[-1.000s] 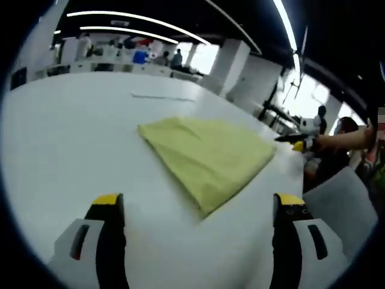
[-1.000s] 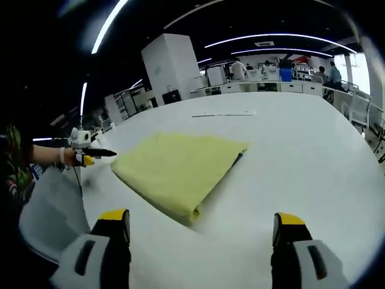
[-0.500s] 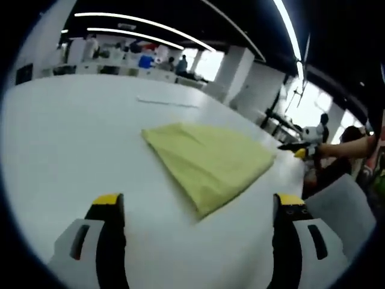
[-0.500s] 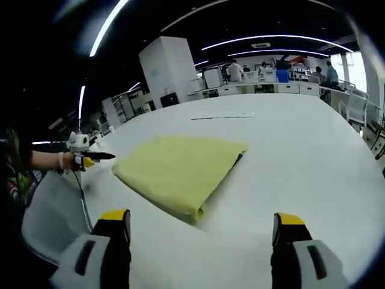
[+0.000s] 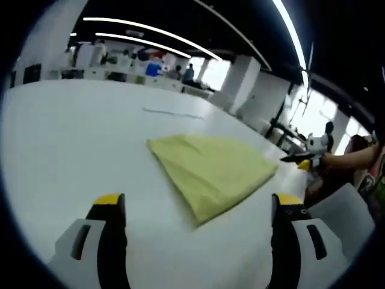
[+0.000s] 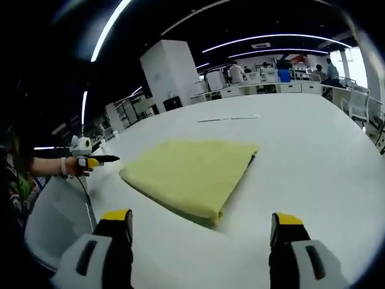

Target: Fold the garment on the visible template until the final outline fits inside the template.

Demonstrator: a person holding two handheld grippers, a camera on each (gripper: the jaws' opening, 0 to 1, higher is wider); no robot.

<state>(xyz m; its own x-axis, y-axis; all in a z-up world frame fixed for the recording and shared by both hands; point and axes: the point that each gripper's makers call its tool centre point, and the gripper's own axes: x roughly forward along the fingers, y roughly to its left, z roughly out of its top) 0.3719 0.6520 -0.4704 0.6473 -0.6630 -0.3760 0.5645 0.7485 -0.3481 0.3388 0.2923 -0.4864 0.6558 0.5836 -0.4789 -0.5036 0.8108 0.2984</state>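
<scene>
A yellow garment [image 5: 210,168] lies folded flat on the white table [image 5: 72,150], in a rough triangle with its tip towards me. My left gripper [image 5: 198,200] hovers short of that tip, jaws wide apart and holding nothing. The right gripper view has the garment [image 6: 189,174] ahead of my right gripper [image 6: 202,217], which is open and holds nothing too. A hand holds the right gripper [image 5: 301,161] at the garment's far right edge. The left gripper [image 6: 96,160] stands just off the garment's left side.
A thin dark line [image 5: 171,112] runs across the table beyond the garment, and the same line [image 6: 228,118] lies behind it from the other side. A grey chair back [image 5: 337,205] stands at the table's edge. Desks and people [image 6: 283,63] are far behind.
Both views have shifted a little with the hands. The garment lies as before and both grippers stay open and clear of it.
</scene>
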